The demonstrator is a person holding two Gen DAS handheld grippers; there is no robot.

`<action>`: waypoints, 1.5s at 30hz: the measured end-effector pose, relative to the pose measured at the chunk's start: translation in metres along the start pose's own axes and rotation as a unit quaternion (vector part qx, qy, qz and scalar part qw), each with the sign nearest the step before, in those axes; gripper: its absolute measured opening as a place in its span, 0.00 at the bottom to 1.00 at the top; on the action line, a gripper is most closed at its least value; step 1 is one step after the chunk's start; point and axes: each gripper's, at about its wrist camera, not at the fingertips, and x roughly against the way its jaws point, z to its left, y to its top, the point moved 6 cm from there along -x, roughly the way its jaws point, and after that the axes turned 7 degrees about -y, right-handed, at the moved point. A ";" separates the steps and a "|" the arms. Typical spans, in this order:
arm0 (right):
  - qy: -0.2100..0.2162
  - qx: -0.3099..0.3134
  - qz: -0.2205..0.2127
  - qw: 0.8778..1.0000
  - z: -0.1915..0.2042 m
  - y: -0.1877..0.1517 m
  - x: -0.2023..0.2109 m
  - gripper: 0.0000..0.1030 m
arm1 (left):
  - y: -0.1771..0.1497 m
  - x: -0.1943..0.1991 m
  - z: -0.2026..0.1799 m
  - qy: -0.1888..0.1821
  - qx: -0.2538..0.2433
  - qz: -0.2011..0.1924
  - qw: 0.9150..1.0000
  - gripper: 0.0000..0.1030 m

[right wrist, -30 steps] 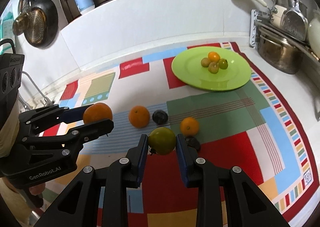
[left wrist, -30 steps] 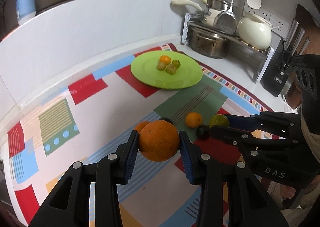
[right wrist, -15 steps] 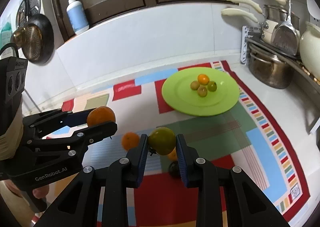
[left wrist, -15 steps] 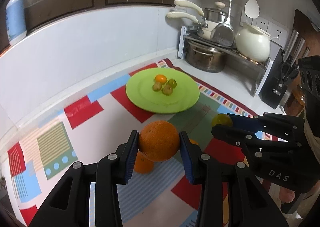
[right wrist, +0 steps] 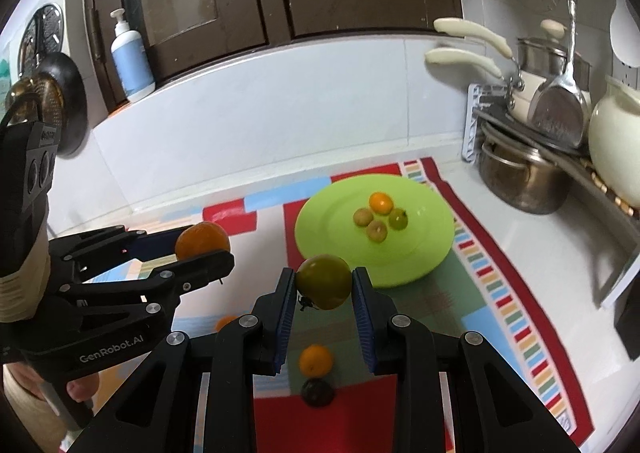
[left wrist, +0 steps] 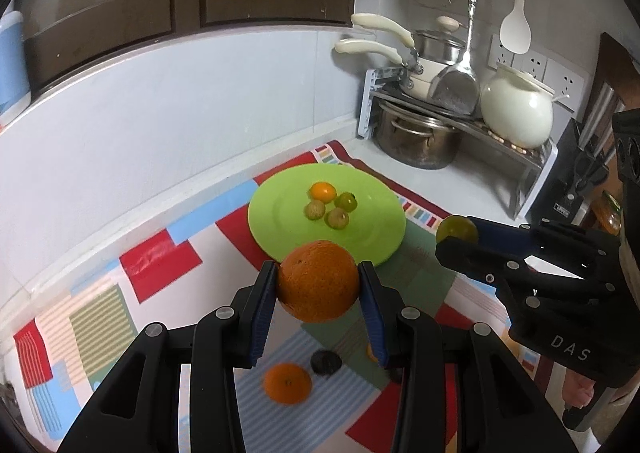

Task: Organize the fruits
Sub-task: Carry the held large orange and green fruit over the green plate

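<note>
Left hand-held gripper [left wrist: 318, 285] clamps an orange [left wrist: 318, 281]; right hand-held gripper [right wrist: 323, 287] clamps a green fruit [right wrist: 323, 281].

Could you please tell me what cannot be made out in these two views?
- Left wrist view: a small orange fruit on the mat is mostly hidden behind the left tongs.
- Right wrist view: another orange fruit is partly hidden by the tongs' arm.
- Right wrist view: the dark fruit is too blurred to identify.

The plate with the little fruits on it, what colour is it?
Bright lime green plate, clearest in the right wrist view.
</note>
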 end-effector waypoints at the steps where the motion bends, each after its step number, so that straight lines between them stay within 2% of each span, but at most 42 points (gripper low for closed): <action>1: -0.002 -0.001 -0.001 1.000 -0.002 0.004 -0.002 0.29 | 0.004 -0.002 0.001 -0.001 0.001 0.000 1.000 0.39; 11: -0.006 -0.009 0.004 1.000 -0.013 0.029 -0.028 0.29 | 0.032 -0.027 0.014 0.005 -0.005 0.009 1.000 0.39; 23: -0.021 -0.010 0.026 0.999 -0.027 0.039 -0.066 0.29 | 0.043 -0.069 0.029 -0.008 0.002 0.043 0.999 0.39; 34: -0.036 -0.013 0.061 0.997 -0.040 0.036 -0.109 0.29 | 0.042 -0.122 0.044 -0.015 0.025 0.086 0.996 0.39; 45: -0.039 -0.028 0.096 0.994 -0.054 0.024 -0.142 0.29 | 0.035 -0.155 0.048 -0.015 0.018 0.121 0.992 0.39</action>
